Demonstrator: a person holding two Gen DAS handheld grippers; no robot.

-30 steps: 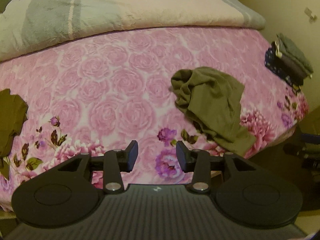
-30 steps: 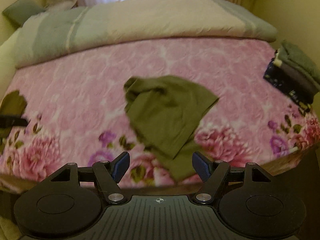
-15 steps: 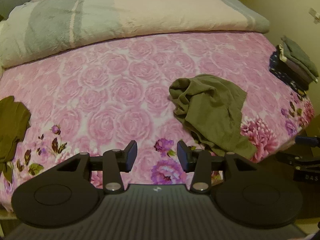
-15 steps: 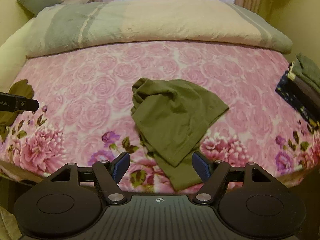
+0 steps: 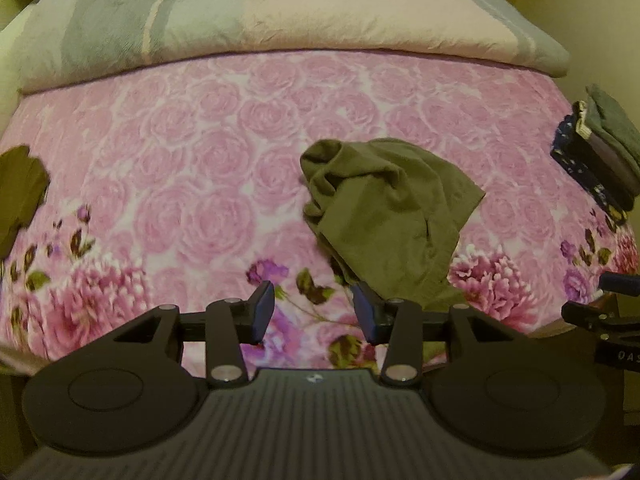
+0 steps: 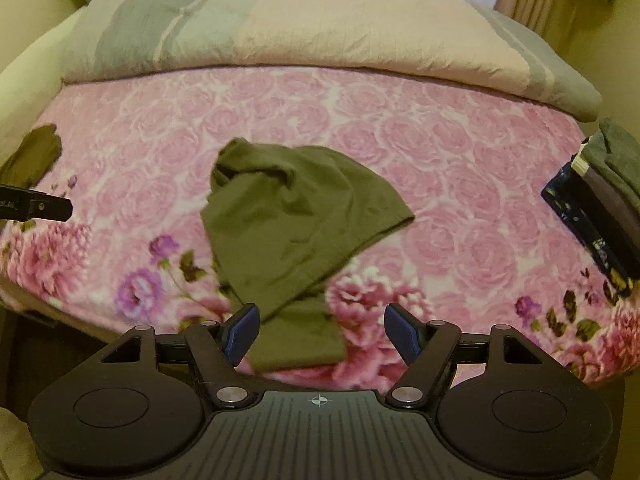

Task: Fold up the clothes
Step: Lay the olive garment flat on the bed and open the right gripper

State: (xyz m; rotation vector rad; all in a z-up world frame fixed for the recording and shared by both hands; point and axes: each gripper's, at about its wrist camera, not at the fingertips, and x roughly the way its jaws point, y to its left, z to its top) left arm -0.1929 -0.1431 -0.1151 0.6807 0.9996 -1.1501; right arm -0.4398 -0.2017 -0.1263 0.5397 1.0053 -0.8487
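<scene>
Left hand-held gripper (image 5: 314, 312) and right hand-held gripper (image 6: 322, 334) both spread wide and empty at bed (image 6: 440, 168) foot edge, folded clothes stack (image 6: 600, 196) at bed's right edge, crumpled olive garment (image 6: 292, 216) mid-bed, overhanging foot edge.

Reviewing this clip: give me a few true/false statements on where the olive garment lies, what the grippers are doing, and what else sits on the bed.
1. The olive garment lies crumpled on the pink floral bedspread. True.
2. The right gripper is clamped on the garment. False: its jaws stand open with nothing held.
3. The left gripper is open and empty. True.
4. A stack of folded clothes sits at the bed's right edge. True.
5. The olive garment is already folded into a neat rectangle. False: it is bunched and unfolded.
6. The rolled duvet covers the garment. False: it lies apart, along the far side of the bed.
</scene>
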